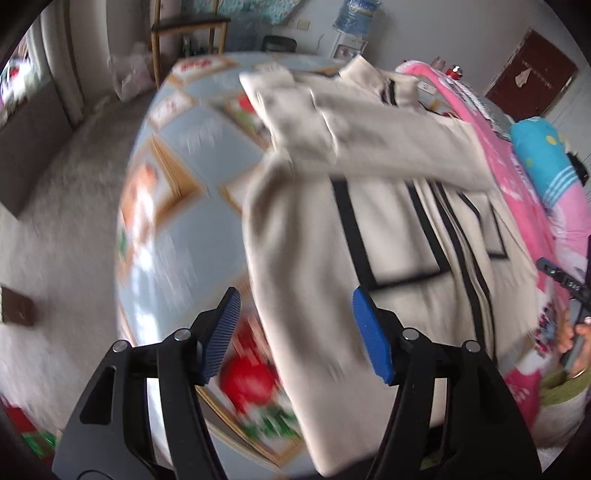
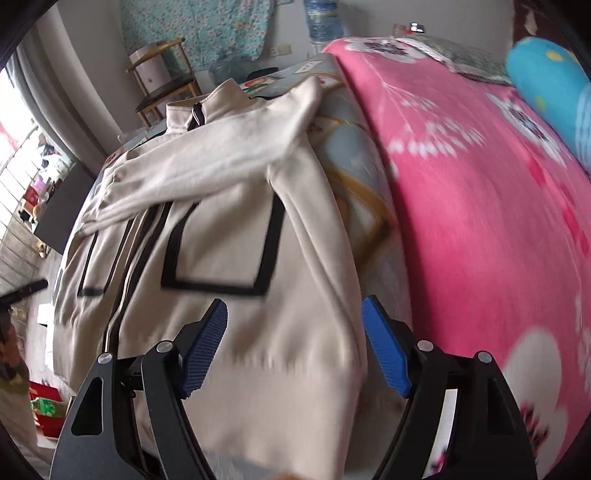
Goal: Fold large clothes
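A cream zip jacket (image 1: pixel 399 229) with black trim lies flat on a bed, both sleeves folded across its chest. It also shows in the right wrist view (image 2: pixel 229 236), collar at the far end. My left gripper (image 1: pixel 295 332) is open and empty, hovering over the jacket's left side edge near the hem. My right gripper (image 2: pixel 295 343) is open and empty above the hem on the jacket's right side. The right gripper's body shows at the left wrist view's right edge (image 1: pixel 569 284).
The bed has a light blue printed sheet (image 1: pixel 177 155) and a pink flowered blanket (image 2: pixel 480 206) beside the jacket. A blue pillow (image 2: pixel 550 70) lies at the far right. A wooden chair (image 2: pixel 162 85) and a water bottle (image 1: pixel 354 14) stand beyond the bed.
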`<state>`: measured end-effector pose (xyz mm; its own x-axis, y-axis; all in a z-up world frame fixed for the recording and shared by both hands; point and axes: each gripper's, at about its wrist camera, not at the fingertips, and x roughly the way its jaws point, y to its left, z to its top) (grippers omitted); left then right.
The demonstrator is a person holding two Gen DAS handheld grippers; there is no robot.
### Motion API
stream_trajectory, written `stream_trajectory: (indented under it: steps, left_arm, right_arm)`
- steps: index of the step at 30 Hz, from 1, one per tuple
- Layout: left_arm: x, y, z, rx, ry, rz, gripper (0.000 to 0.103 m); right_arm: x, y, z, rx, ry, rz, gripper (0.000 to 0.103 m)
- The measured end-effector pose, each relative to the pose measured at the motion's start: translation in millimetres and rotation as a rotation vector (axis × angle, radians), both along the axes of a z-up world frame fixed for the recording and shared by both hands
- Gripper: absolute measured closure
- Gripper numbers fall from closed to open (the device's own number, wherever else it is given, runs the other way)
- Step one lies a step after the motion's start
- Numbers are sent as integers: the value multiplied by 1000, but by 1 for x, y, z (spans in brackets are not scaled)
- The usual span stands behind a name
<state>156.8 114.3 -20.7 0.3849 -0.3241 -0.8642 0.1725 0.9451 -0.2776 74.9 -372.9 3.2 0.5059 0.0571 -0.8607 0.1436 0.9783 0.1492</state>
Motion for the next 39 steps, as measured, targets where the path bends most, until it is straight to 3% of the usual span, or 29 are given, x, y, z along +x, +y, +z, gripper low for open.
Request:
stream_trajectory:
  steps: [6, 9, 13, 15, 17, 18, 19, 20, 22, 24, 27, 31, 33, 34, 37, 39]
  left_arm:
    - [-51, -4, -22, -25, -6, 84, 45]
    - [-67, -1, -34, -54, 8, 122, 59]
    - [-83, 0, -36, -88, -19, 156, 66]
    - [-87, 0, -36, -105, -26, 167, 70]
    - [-89, 0, -37, -115, -36, 191, 75]
    - [-90, -1, -38, -113, -42, 198, 78]
    - [-91, -2, -38, -110, -47, 198, 84]
    - [-91, -5, -39, -101, -56, 192, 87]
    - [-90, -9, -37, -77, -77, 169, 95]
    - [-93, -13, -23, -45, -122, 150, 96]
    - [-108, -8, 26, -44, -237, 118, 96]
    - [-132, 7, 71, -36, -283, 92, 99]
    - [-138, 13, 63, 12, -245, 96, 99]
    - [-137, 16, 45, 31, -191, 101, 99]
    - [-127, 20, -12, 33, -32, 108, 99]
    - [-122, 18, -32, 40, -2, 109, 99]
  right_arm:
    - [-48, -3, -12, 11, 2, -47, 29]
    - [-61, -3, -23, 18, 10, -64, 29]
    - [-75, -9, -37, 51, 1, -104, 35]
    - [-78, -8, -38, 36, -17, -117, 42]
    - [-79, -3, -38, 46, -29, -108, 59]
    - [-79, -1, -38, 56, -27, -105, 62]
    - [-79, 2, -39, 53, -19, -105, 67]
    - [-78, 5, -40, 28, -18, -106, 80]
    - [-77, 10, -42, 8, -18, -105, 93]
    - [-79, 10, -35, 18, -35, -111, 94]
    - [-94, 13, 10, 8, -130, -113, 95]
    - [-124, 21, 53, -10, -190, -89, 95]
    - [-140, 23, 50, 5, -152, -85, 95]
    - [-142, 21, 41, 20, -120, -86, 95]
    - [-140, 15, -28, 83, 61, -105, 95]
    - [-135, 14, -44, 95, 82, -122, 94]
